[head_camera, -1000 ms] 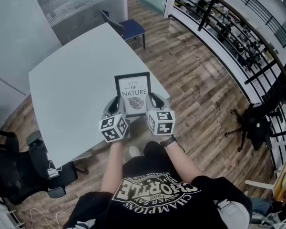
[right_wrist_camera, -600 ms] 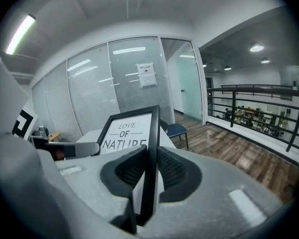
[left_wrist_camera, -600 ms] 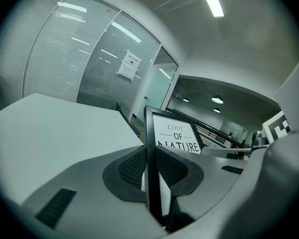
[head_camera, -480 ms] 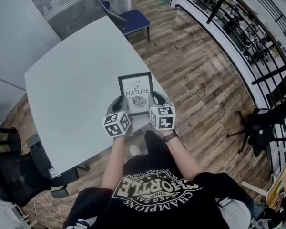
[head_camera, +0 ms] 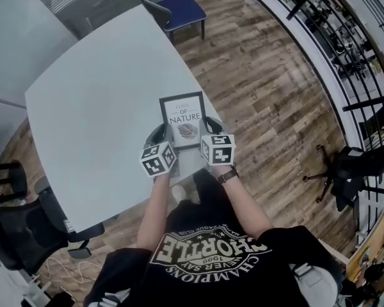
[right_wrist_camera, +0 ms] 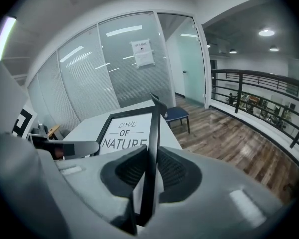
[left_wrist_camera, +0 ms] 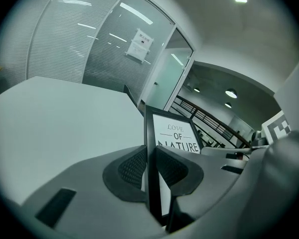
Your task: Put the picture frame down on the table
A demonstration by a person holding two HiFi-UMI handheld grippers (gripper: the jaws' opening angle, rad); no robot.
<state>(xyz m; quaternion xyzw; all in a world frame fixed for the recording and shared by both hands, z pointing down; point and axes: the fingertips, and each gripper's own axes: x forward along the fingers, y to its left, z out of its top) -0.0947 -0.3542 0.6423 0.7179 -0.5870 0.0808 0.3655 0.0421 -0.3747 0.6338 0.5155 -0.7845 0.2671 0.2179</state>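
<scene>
Head view: you hold the picture frame (head_camera: 184,117) over the white table (head_camera: 83,101), near its front edge. Left gripper view: your left gripper (left_wrist_camera: 150,169) is clamped on the frame's left edge. Right gripper view: your right gripper (right_wrist_camera: 149,171) is clamped on its right edge.

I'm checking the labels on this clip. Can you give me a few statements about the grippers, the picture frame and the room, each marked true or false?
1. The left gripper is shut on the picture frame. True.
2. The right gripper is open and empty. False: its jaws are closed on the frame's right edge.
3. The frame's print reads "LOVE OF NATURE". True.
4. A red chair stands at the far corner of the table. False: the chair there is blue.
</scene>
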